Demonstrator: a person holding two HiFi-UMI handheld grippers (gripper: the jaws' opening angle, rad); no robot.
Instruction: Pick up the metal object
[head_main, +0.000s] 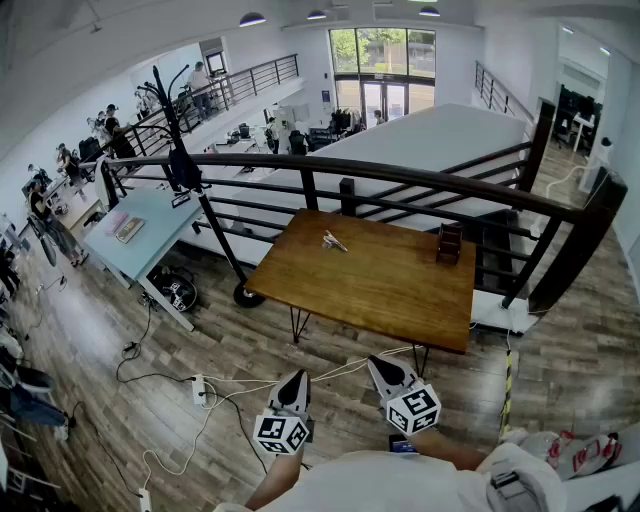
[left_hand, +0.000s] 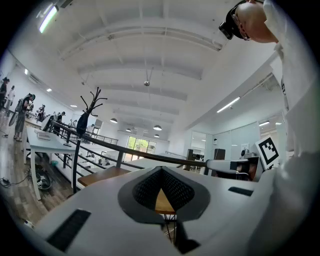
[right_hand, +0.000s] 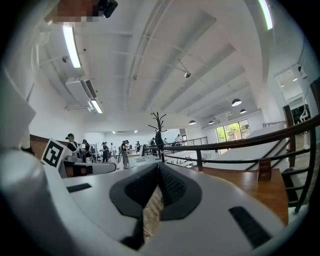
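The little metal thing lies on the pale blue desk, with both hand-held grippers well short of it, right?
No: the head view shows the metal object on the brown wooden table, not the pale blue desk. The left hand-held gripper and right hand-held gripper are indeed well short of it.

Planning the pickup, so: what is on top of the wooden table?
A small metal object lies toward the far left of the wooden table; a dark wooden holder stands near its far right edge. The holder's inside cannot be seen.
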